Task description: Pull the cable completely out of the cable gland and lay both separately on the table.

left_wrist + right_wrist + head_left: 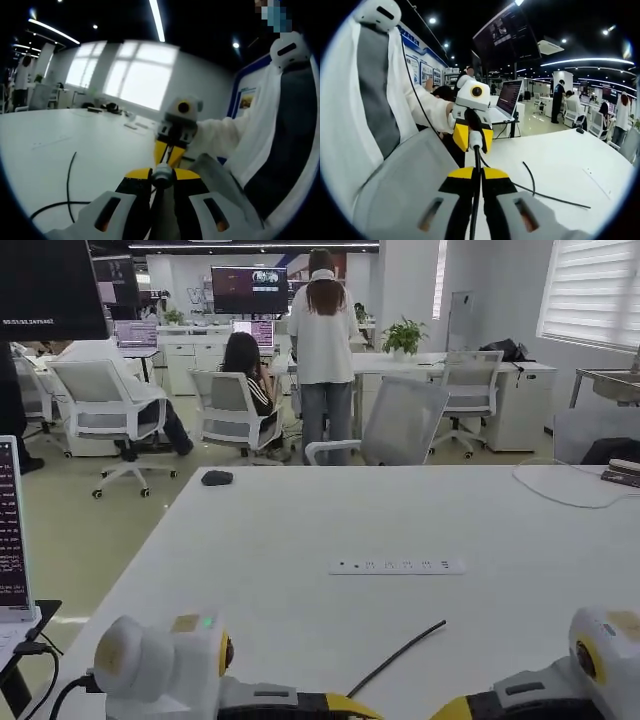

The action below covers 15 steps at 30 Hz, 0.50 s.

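We have the left gripper [162, 176] at the near left of the white table [300, 530], pointing right, and its yellow-tipped jaws are clamped on the small pale cable gland [476, 141]. The right gripper [476, 176] faces it from the near right, just beside it, with its jaws pressed together on the black cable [476, 162]. In the right gripper view we see the cable run straight from between those jaws into the gland, so the two parts are joined and both are held up off the table by the grippers, over its near edge. The rest of the cable trails away from the grippers and lies slack on the tabletop. In the left gripper view it curves in a loose loop, and in the head view its free end lies on the table beyond the grippers and points toward the far right. Farther out in the middle of the table lies a flat white power strip [397, 566], well apart from the cable end. A dark mouse [217, 478] sits at the far left edge. Beyond the far edge stands a grey office chair [400, 425], and a person in white [322, 330] stands behind it.
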Available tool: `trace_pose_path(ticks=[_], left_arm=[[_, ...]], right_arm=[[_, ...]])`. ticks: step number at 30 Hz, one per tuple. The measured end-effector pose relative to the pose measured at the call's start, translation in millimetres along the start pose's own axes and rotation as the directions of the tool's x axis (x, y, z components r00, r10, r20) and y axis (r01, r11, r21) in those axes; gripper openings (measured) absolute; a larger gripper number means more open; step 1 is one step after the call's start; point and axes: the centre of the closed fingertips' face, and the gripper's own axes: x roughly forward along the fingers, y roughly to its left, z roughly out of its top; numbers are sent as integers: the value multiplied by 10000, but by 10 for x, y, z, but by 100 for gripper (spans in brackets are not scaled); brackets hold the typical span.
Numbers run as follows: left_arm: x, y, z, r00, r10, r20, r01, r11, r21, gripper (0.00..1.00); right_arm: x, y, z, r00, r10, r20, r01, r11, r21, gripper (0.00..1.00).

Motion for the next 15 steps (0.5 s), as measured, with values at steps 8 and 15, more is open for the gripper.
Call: trace_pose_path(ticks=[8, 15], left_arm=[[-33, 27, -10, 9999, 107, -19, -107, 9999, -35, 17], [-36, 24, -27, 9999, 86, -86, -86, 10000, -27, 17]], right_arm=[[-77, -48, -179, 9991, -159, -388, 165, 9998, 144, 3], [-114, -46, -297, 9970, -164, -756, 179, 9996, 197, 3]])
